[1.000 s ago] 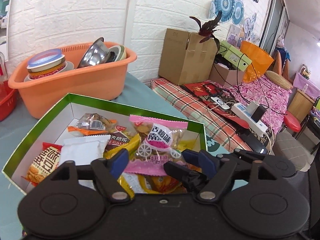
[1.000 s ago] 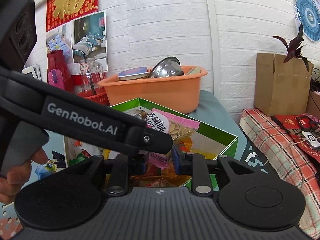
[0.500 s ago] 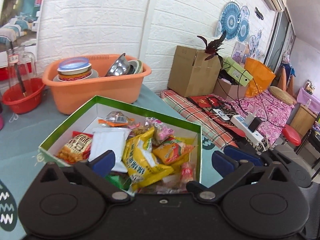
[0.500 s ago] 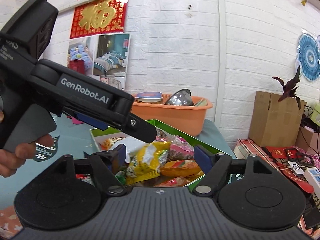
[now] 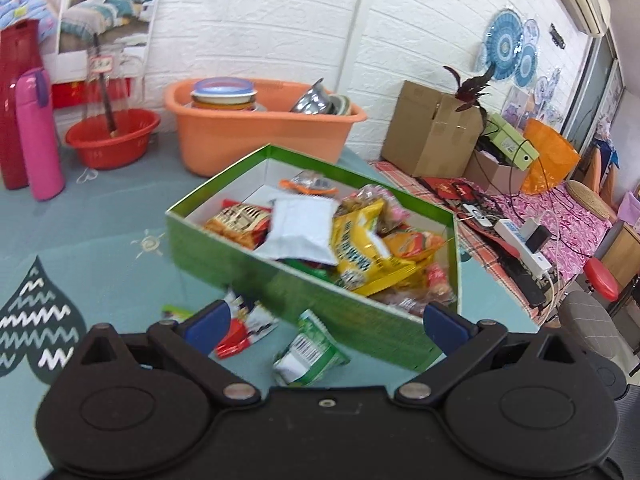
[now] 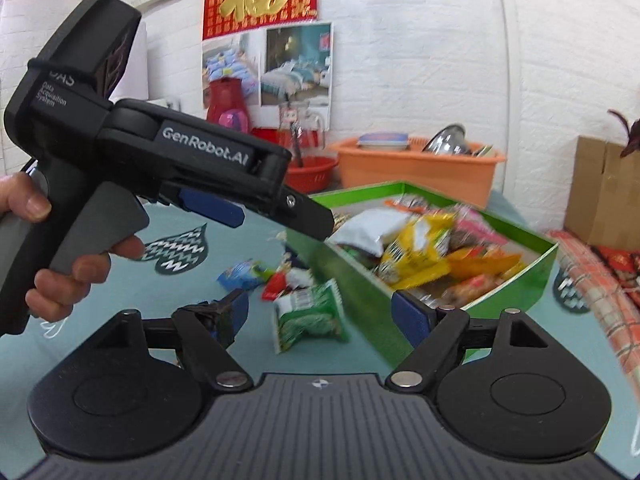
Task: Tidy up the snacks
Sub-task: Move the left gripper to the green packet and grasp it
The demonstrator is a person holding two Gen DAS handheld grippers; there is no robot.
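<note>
A green box (image 5: 328,304) (image 6: 362,284) holds several snack packets, among them a white one (image 5: 298,228) and a yellow one (image 5: 360,256). On the table in front of it lie a green packet (image 5: 308,354) (image 6: 308,316), a red-and-white packet (image 5: 240,326) (image 6: 286,280) and a blue packet (image 6: 240,274). My left gripper (image 5: 326,320) is open and empty, above the loose packets; it also shows in the right wrist view (image 6: 256,208). My right gripper (image 6: 320,316) is open and empty, with the green packet between its fingers' line of sight.
An orange tub (image 5: 256,128) of dishes and a red basin (image 5: 112,136) stand behind the box. A pink bottle (image 5: 38,132) stands at the left. A cardboard box (image 5: 432,128) and a bed with cables (image 5: 532,232) are to the right.
Both grippers let go of the pink packet, opened wide and pulled back and up from the box. The pink packet now lies in the box. Loose packets on the table came into view.
</note>
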